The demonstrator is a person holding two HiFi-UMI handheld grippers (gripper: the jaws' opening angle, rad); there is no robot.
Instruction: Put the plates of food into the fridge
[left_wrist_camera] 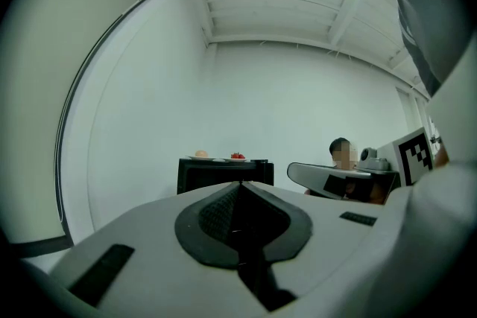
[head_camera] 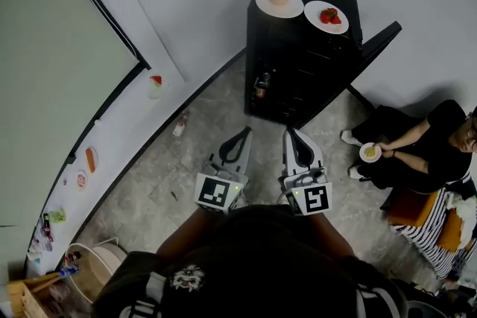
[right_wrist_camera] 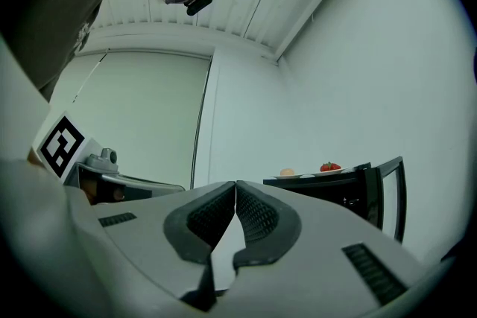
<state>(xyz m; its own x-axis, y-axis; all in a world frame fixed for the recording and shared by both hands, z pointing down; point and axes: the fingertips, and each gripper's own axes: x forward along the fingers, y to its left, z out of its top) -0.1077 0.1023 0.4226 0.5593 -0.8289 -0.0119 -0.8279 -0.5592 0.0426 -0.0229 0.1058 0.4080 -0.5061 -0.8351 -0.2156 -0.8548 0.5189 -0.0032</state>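
Jaws pressed together on both, nothing held: left gripper and right gripper face the fridge, well short of it; plates sit on top, door open.

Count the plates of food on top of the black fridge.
2: a white round plate with pale orange food on the left, a white round plate with red food right of it. None seems hidden.
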